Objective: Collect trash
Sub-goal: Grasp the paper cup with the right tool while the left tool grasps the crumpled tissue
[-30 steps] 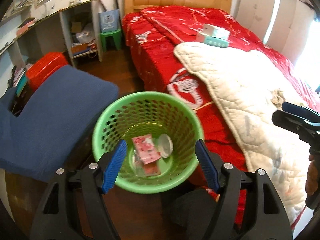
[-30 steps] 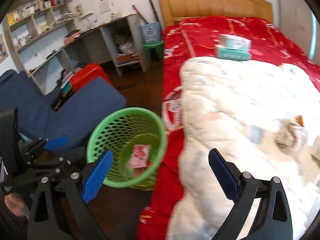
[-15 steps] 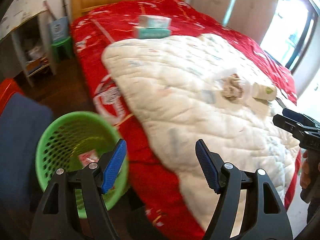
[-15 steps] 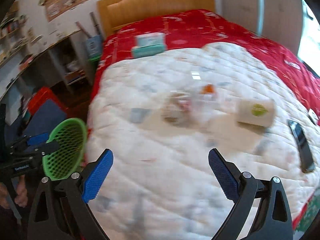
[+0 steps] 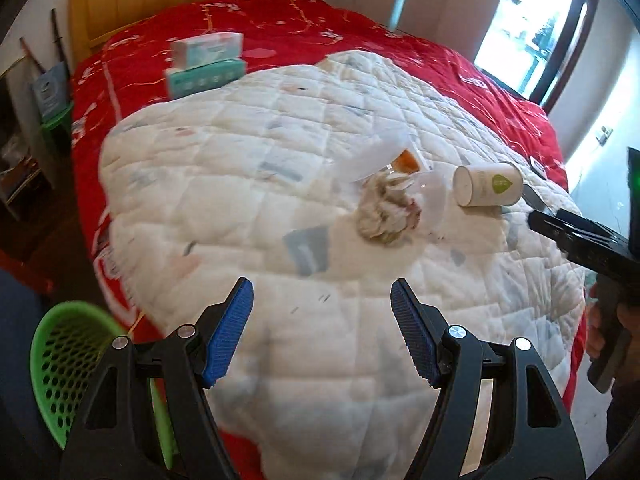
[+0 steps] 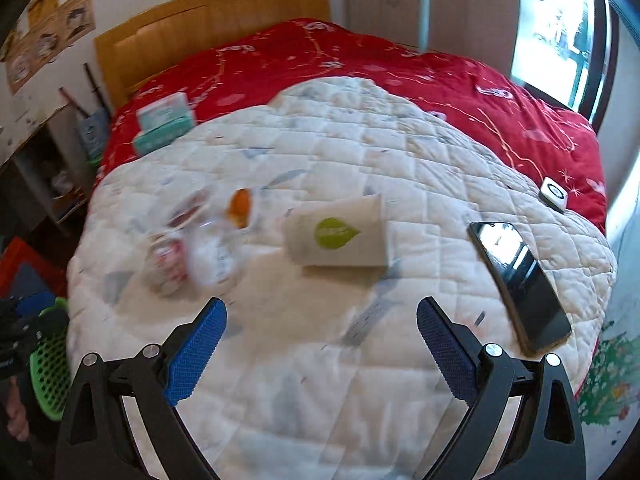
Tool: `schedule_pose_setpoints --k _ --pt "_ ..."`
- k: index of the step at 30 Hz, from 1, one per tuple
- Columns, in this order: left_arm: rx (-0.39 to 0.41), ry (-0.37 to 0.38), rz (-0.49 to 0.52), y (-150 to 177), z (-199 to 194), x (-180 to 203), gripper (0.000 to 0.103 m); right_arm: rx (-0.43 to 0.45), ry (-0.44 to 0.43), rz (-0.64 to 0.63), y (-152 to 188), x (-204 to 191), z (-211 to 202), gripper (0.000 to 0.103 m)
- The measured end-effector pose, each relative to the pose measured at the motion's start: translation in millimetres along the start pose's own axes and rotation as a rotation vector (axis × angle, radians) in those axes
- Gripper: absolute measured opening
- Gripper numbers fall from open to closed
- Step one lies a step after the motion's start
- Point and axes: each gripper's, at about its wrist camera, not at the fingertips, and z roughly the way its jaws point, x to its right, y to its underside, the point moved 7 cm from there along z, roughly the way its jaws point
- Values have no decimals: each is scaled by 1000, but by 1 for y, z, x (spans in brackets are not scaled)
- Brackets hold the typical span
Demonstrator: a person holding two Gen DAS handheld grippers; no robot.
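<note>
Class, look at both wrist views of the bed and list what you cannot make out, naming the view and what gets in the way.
- Crumpled trash, right wrist view: motion blur smears it; its make-up is unclear.
- Green basket, left wrist view: cut off by the frame edge and the left gripper; contents hidden.
- White cup, left wrist view: lying sideways, so its inside is unseen.
- Small white device, right wrist view: too small to identify.

One crumpled tissue wad (image 5: 386, 214) is lying ahead of the left jaws, with one white paper cup (image 5: 488, 184) lying ahead and to their right. Two tissue boxes (image 5: 206, 63) are sitting stacked far ahead to the left. One green basket (image 5: 60, 356) is standing left of the jaws. One phone (image 6: 520, 284) is lying right of the right jaws.
</note>
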Motion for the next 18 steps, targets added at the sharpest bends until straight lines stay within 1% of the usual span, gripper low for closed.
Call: schedule_pose_setpoints --k 6,8,12,16,17,18 --pt "-36 37 29 -15 31 20 71 -18 42 14 -13 5 39 93" --pt "-43 46 48 -20 41 26 71 -23 58 0 -17 5 49 93" --pt "-57 60 64 -29 56 35 71 -32 128 -50 -20 2 69 93" --pt "-73 87 81 -34 71 44 70 -30 158 -61 -22 3 82 93" --pt "-76 86 92 -35 75 46 70 -27 160 -59 -23 4 83 92" --pt "-79 89 98 -35 78 48 70 -27 153 -57 -23 5 83 87"
